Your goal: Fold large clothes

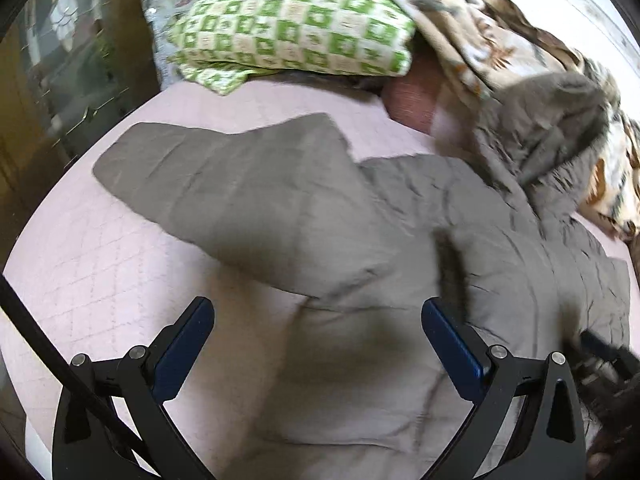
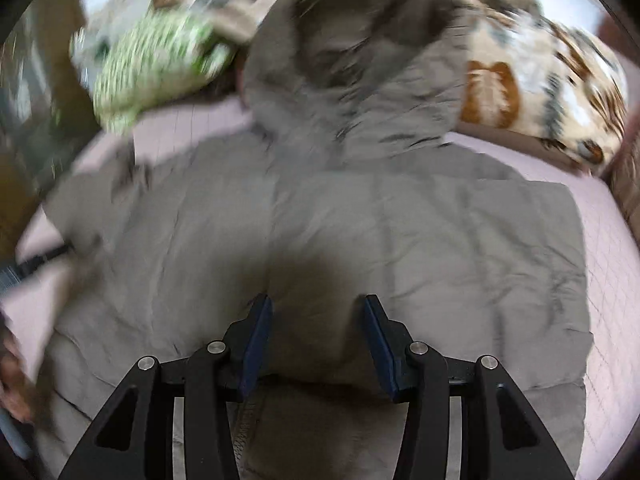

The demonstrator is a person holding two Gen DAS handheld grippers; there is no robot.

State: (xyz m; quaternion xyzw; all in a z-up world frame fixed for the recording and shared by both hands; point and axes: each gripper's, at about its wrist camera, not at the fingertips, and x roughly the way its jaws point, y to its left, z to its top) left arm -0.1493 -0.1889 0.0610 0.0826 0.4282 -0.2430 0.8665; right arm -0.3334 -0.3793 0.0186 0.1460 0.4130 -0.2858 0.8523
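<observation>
Right wrist view showed both hand-held grippers, right and left, open and empty over the jacket, whose puffy padding risked slipping a shallow pinch.

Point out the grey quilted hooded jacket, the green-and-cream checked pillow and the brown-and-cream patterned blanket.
Grey quilted hooded jacket (image 2: 400, 232): right wrist view, on its flat back panel.
Green-and-cream checked pillow (image 1: 296, 24): left wrist view, on the middle of its top face.
Brown-and-cream patterned blanket (image 2: 540, 80): right wrist view, on its bunched fold beside the hood.
</observation>
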